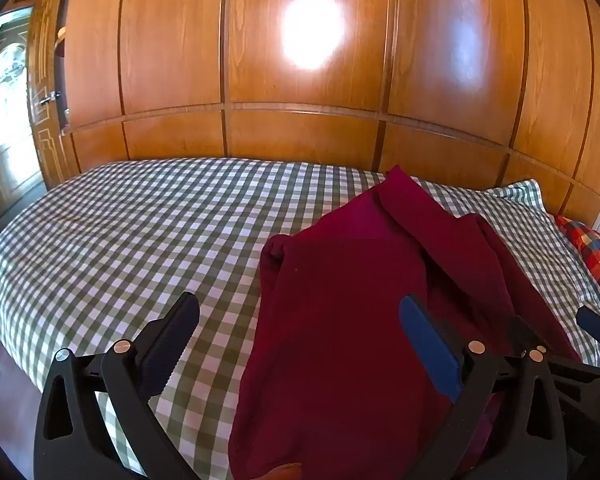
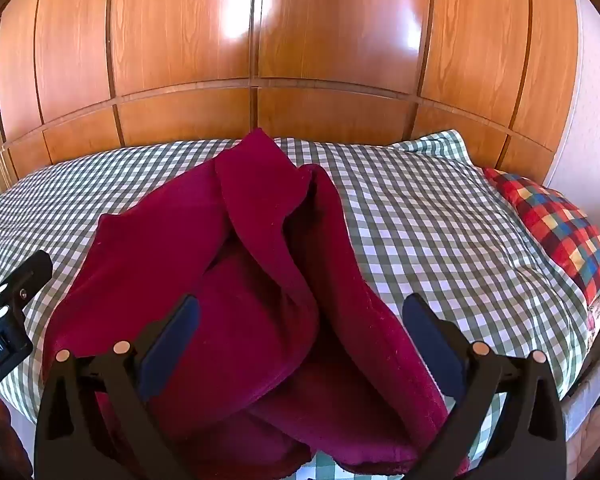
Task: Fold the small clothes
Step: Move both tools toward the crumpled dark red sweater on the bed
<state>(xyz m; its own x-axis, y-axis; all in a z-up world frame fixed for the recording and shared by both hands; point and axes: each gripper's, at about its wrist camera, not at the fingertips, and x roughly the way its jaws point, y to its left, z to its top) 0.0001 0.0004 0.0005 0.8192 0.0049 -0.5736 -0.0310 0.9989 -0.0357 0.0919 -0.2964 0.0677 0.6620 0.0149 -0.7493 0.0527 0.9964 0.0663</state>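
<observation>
Left wrist view: left gripper (image 1: pixel 300 340) spread wide, empty, above dark red fleece garment (image 1: pixel 352 320). Right wrist view: right gripper (image 2: pixel 300 340) likewise spread, gripping nothing. Garment lay rumpled, partly folded, on green-and-white checked bedspread (image 2: pixel 420 216); red-blue plaid pillow (image 2: pixel 560 232) near.

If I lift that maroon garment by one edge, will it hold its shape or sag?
The maroon garment will probably sag: it already lies in soft, rounded folds on the checked bedspread. Its fuzzy, thick-looking surface suggests some weight and decent grip. Both grippers' jaws stand open, so nothing supports it.
</observation>
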